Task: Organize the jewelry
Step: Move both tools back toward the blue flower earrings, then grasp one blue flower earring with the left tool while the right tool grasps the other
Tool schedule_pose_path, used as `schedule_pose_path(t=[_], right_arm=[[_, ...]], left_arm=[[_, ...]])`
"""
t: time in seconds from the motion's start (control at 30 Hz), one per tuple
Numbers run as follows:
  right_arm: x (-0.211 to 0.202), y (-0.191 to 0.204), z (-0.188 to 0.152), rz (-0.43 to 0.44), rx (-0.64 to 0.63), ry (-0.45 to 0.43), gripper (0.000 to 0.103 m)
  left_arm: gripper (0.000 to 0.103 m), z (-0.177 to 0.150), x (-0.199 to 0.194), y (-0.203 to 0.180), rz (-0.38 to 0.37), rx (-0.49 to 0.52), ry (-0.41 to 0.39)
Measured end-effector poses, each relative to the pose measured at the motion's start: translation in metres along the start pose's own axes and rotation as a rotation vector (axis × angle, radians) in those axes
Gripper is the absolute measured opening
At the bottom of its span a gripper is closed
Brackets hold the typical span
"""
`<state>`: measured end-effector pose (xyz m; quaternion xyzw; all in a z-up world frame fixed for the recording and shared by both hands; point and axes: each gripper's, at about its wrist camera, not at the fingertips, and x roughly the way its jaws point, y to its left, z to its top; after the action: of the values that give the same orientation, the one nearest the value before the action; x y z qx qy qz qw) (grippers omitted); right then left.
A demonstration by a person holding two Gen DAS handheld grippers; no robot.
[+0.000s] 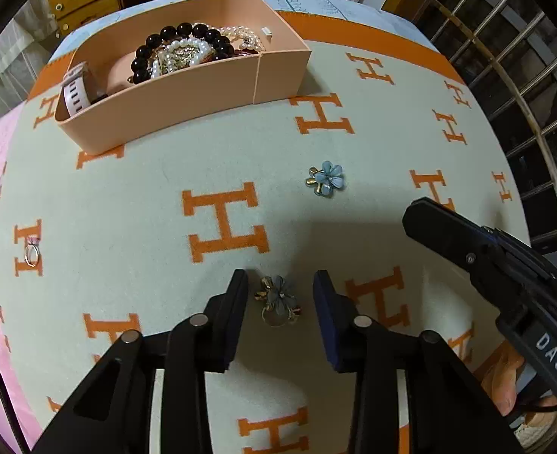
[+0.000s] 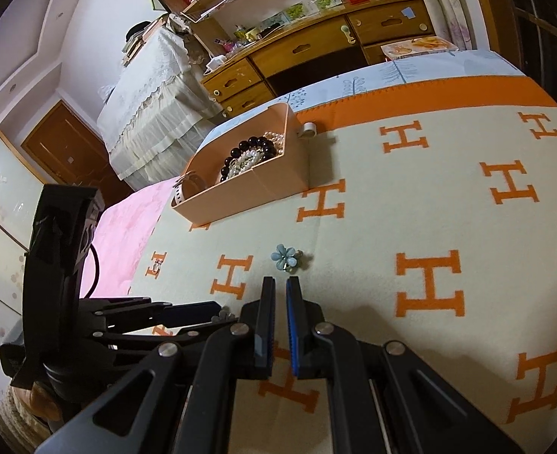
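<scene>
Left gripper (image 1: 280, 283) open | flower ring (image 1: 277, 300) between fingers, untouched

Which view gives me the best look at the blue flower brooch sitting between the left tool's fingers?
The left wrist view: the blue flower brooch with gold trim lies in full sight between the open left tool. The right wrist view shows only a sliver of petals behind the left tool's linkage.
</scene>
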<state>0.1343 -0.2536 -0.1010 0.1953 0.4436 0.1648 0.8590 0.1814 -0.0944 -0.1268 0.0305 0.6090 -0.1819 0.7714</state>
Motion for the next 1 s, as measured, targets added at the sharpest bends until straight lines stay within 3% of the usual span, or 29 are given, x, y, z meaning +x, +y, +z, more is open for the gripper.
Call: schedule_pose_path(t=[0.03,0.2,0.27,0.4,0.5,0.57,1.0], right_arm=[[0.001,0.001,0.0,-0.002,-0.002,0.005,0.006],[0.006,0.0,-0.002,-0.002,-0.005,0.031,0.006],[0.009,-0.001,-0.002,-0.005,-0.01,0.044,0.006],[0.02,0.001,-0.004,-0.019,-0.04,0.082,0.008],[0.029,0.002,-0.005,-0.041,-0.059,0.096,0.021],[0.035,0.005,-0.005,-0.054,-0.079,0.102,0.024],[0.053,0.029,0.004,-0.184,-0.223,0.062,0.024]], left_arm=[[0.019,0.0,0.001,-0.001,0.009,0.005,0.004],[0.018,0.002,0.0,0.0,-0.007,-0.011,0.016],[0.013,0.002,-0.004,0.005,-0.023,-0.022,0.012],[0.013,0.001,-0.01,0.013,-0.016,-0.036,-0.002],[0.013,0.002,-0.012,0.023,-0.021,-0.06,-0.006],[0.013,0.002,-0.015,0.029,-0.025,-0.074,-0.015],[0.013,0.0,-0.028,0.056,-0.065,-0.117,-0.039]])
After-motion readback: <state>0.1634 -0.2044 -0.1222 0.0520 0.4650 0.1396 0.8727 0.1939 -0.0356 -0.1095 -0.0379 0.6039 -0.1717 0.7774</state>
